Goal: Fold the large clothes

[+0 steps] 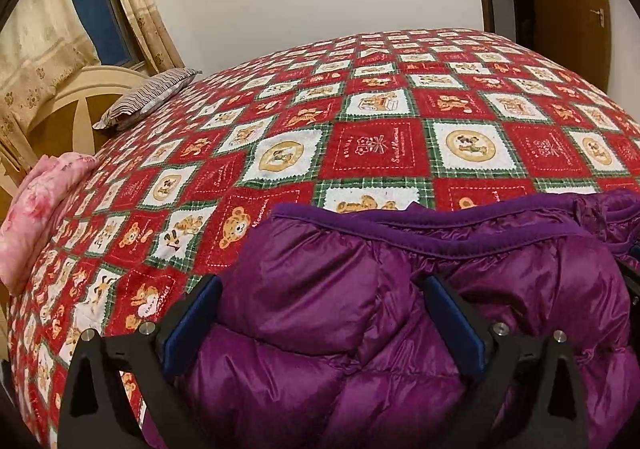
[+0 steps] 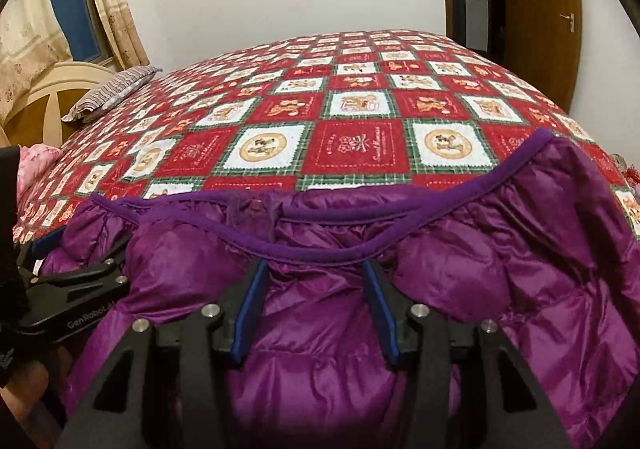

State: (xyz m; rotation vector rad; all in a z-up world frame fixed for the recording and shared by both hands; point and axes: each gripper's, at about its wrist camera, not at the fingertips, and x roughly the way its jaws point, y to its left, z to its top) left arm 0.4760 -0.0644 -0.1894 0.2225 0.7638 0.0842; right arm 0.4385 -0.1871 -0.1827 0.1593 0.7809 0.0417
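Your jacket point(image 1: 420, 309) lay on the bed's point(image 1: 360, 153) near edge; a pillow point(image 1: 148, 97) sat far left, a door point(image 1: 568, 9) behind right.

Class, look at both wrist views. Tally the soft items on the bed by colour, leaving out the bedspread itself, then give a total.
Purple: 1, the puffer jacket, at the near edge of the bed
Pink: 1, the floral bundle, at the left edge
Grey striped: 1, the pillow, by the headboard
Total: 3
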